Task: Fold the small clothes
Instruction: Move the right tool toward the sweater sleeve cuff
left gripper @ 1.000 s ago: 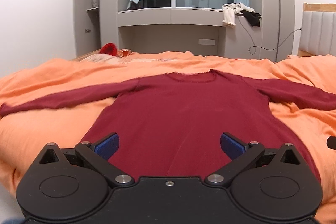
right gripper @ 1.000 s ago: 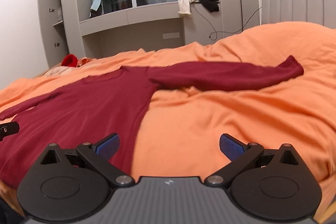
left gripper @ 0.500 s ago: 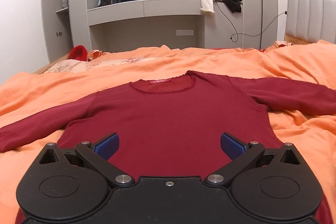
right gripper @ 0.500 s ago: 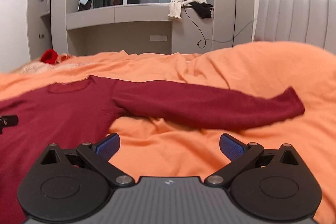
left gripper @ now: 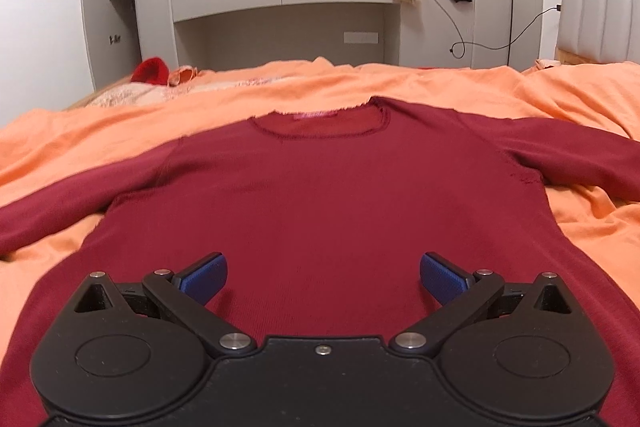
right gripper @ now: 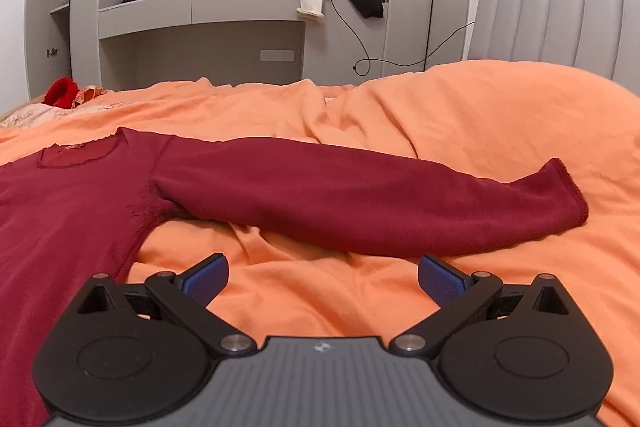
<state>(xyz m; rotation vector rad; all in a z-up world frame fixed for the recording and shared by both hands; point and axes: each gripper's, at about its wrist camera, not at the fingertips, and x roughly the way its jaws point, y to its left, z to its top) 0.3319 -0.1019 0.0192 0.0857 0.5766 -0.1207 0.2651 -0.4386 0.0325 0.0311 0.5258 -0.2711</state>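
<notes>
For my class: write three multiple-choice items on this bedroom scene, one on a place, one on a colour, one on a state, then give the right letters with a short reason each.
1. Where does the sweater lie?
A. spread on the orange bedcover
B. in a drawer
C. on the floor

2. What colour is the sweater?
A. blue
B. dark red
C. white

3. How does the right claw stand?
A. shut on the sleeve
B. shut on the bedcover
C. open, holding nothing

Answers: 
1 A, the sweater lies flat on the bedcover with its sleeves out. 
2 B, both views show it dark red. 
3 C, its blue pads stand wide apart above the cover, short of the sleeve; the left claw is open as well.
</notes>
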